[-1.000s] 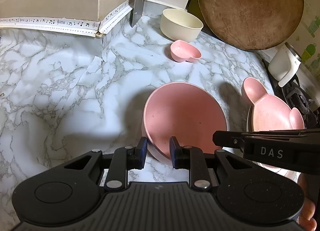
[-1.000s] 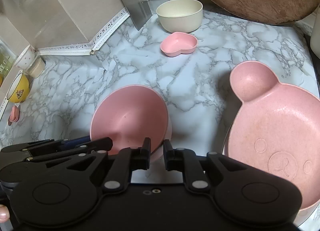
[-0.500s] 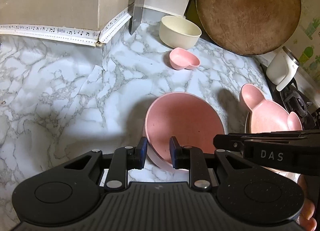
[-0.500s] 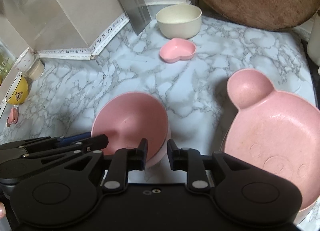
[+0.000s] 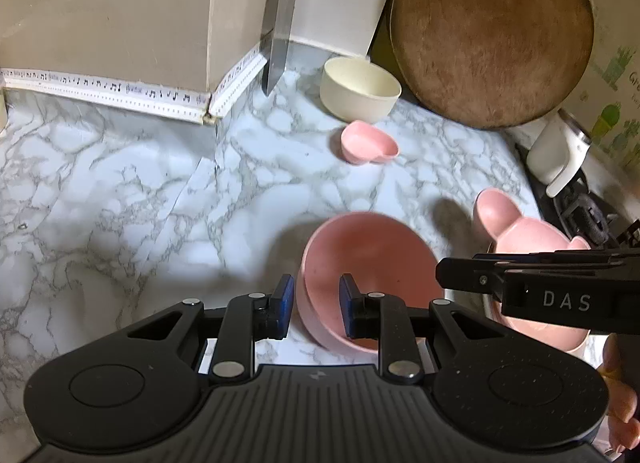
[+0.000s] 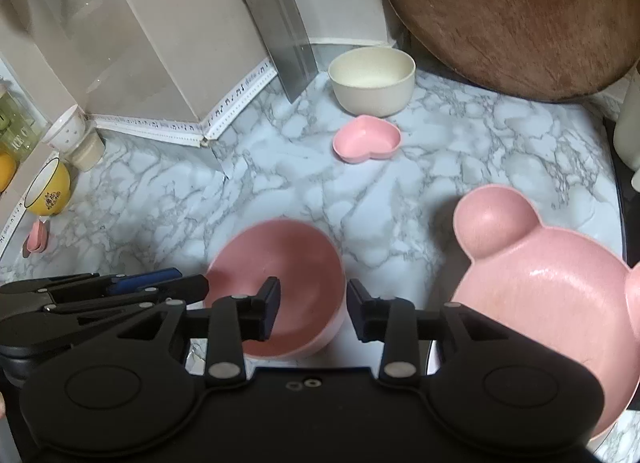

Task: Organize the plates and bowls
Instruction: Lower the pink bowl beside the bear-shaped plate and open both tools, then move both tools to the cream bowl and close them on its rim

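Note:
A round pink bowl (image 5: 368,259) hangs tilted and blurred just above the marble counter (image 5: 120,191). My left gripper (image 5: 316,301) is shut on its left rim, one pad inside and one outside. In the right wrist view the same bowl (image 6: 288,263) has its right rim between the fingers of my right gripper (image 6: 314,303). Those jaws are opening and their pads stand off the rim. A pink bear-shaped plate (image 6: 540,303) lies to the right. Further back sit a small pink heart dish (image 6: 366,139) and a cream bowl (image 6: 372,83).
A large round wooden board (image 5: 492,31) leans at the back right, and a cleaver blade (image 5: 280,35) hangs by the wall corner. A white jug (image 5: 556,155) stands at the right edge. A yellow cup (image 6: 48,191) and small cups (image 6: 68,131) sit far left.
Both grippers have risen, and the pink bowl has come up with the left one. The right gripper's jaws have widened off the bowl's rim.

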